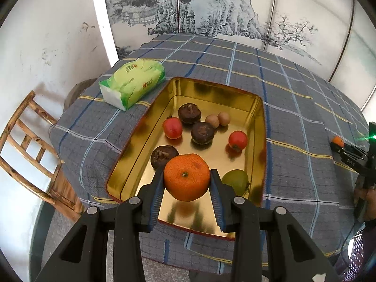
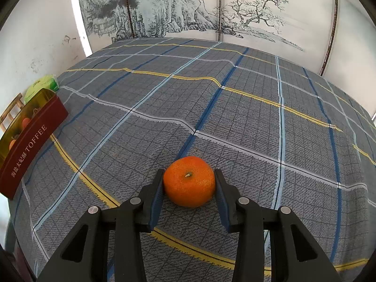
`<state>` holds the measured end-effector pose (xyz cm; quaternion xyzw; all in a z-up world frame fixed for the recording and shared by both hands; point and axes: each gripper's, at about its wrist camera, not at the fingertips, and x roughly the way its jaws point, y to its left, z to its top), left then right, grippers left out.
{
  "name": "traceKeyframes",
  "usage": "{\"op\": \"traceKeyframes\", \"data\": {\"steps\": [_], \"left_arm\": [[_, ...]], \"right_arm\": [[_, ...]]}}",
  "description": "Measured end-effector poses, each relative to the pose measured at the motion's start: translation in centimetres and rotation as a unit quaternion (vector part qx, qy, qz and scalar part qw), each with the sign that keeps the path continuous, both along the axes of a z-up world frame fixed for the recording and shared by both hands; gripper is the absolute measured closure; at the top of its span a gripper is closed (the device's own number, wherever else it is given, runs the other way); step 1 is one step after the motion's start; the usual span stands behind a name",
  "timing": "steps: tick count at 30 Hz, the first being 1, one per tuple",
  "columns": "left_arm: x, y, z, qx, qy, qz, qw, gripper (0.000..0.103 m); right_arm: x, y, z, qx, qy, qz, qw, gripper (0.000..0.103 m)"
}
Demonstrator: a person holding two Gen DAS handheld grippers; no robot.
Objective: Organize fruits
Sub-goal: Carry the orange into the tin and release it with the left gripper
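My left gripper [image 1: 186, 176] is shut on an orange mandarin [image 1: 186, 176], holding it above the near end of a gold-lined tin [image 1: 256, 98]. Inside the tin lie dark brown round fruits [image 1: 189, 113], two red fruits [image 1: 172, 127], two small tan ones [image 1: 218, 119] and a green one [image 1: 235, 181]. My right gripper [image 2: 189, 181] is shut on a second mandarin [image 2: 189, 181] that rests on the checked tablecloth [image 2: 211, 108]. At the right edge of the left wrist view that right gripper [image 1: 338, 143] shows with its mandarin [image 1: 338, 141].
A green tissue pack [image 1: 132, 82] lies beyond the tin's far left corner. The tin's red side [image 2: 30, 145] reads TOFFEE at the left of the right wrist view. A wooden chair [image 1: 30, 150] stands by the table's left edge. A painted screen [image 1: 211, 7] backs the table.
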<state>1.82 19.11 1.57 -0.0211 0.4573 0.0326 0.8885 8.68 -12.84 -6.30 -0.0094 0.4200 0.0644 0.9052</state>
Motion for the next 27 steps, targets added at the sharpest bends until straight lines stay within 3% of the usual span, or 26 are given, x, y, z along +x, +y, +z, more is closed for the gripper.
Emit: {"op": "traceKeyframes", "data": {"steps": [16, 27], "left_arm": [[1.4, 0.8, -2.7, -0.013, 0.024, 0.007, 0.9996, 0.069], [1.4, 0.6, -2.9, 0.002, 0.02, 0.005, 0.9998, 0.067]], "right_arm": [[0.0, 0.1, 0.0, -0.002, 0.0, 0.0, 1.0, 0.061], [0.0, 0.2, 0.1, -0.004, 0.001, 0.0, 1.0, 0.061]]}}
